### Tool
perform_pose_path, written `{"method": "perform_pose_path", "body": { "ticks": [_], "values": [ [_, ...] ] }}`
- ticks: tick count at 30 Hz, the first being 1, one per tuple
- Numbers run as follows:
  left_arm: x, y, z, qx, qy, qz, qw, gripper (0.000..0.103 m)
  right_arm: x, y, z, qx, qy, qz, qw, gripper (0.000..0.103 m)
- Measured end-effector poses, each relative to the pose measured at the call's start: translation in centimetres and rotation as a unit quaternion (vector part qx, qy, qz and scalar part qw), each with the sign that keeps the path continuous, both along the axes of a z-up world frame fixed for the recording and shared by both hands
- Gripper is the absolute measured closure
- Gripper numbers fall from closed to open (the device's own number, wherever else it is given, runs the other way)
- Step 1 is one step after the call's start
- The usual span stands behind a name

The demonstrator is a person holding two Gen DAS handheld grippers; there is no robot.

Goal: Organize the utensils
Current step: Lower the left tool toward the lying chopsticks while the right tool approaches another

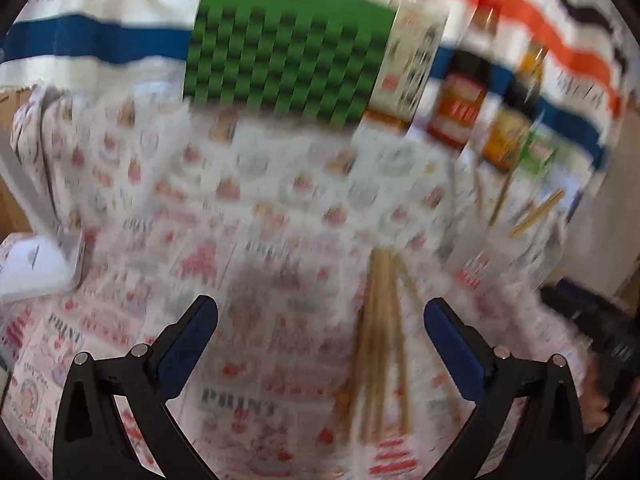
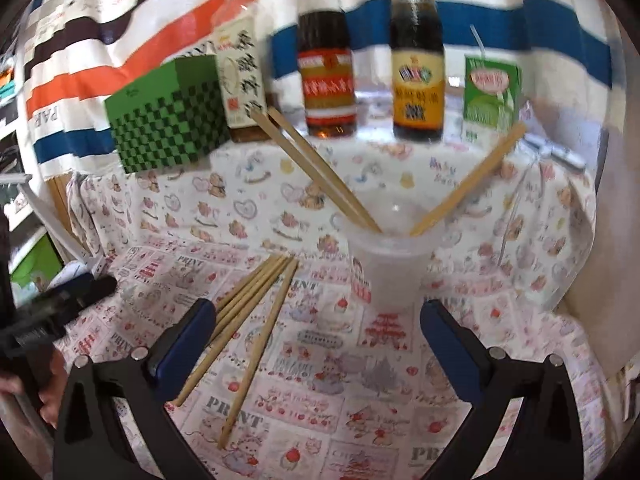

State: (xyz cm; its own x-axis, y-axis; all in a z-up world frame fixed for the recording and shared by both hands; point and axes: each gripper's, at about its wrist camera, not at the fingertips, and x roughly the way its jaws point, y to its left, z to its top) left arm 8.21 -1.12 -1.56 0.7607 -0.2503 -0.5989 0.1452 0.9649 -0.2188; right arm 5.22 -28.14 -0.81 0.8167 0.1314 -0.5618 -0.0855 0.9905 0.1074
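Jaws of both grippers spread wide and empty over pale, slender wooden chopsticks [image 2: 256, 336] loose on patterned cloth [image 2: 360, 380]

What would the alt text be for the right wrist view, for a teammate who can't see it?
The open right tool hangs empty above a printed tablecloth, with loose wooden chopsticks lying by its left finger and a clear plastic cup just ahead holding three more chopsticks. Behind stand a green checkered box, three bottles and a green carton.
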Motion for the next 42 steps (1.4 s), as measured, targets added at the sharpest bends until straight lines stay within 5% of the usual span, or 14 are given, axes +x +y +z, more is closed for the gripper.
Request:
{"method": "perform_pose_path", "body": {
  "ticks": [12, 20, 28, 34, 42],
  "values": [
    [-0.1, 0.0, -1.2, 0.032, -0.015, 0.034, 0.9988, 0.003, 1.1, 1.4, -2.5, -0.012, 0.042, 0.008, 0.999, 0.010],
    [0.4, 1.8, -1.5, -0.010, -0.006, 0.047, 0.9988, 0.003, 0.6, 3.3, -3.4, -0.046, 0.051, 0.003, 0.998, 0.021],
    [0.3, 2.0, -1.5, 0.006, -0.012, 0.065, 0.9978, 0.003, 0.9, 4.3, -5.0, -0.032, 0.092, 0.033, 0.995, 0.060],
    [0.3, 2.7, -1.5, 0.001, -0.011, 0.081, 0.9966, 0.003, 0.5, 5.0, -5.2, 0.007, 0.101, 0.080, 0.992, 0.060],
    [0.1, 2.8, -1.4, 0.031, -0.023, 0.111, 0.9930, 0.003, 0.4, 6.6, -5.5, -0.035, 0.109, 0.104, 0.988, 0.049]
  ]
}}
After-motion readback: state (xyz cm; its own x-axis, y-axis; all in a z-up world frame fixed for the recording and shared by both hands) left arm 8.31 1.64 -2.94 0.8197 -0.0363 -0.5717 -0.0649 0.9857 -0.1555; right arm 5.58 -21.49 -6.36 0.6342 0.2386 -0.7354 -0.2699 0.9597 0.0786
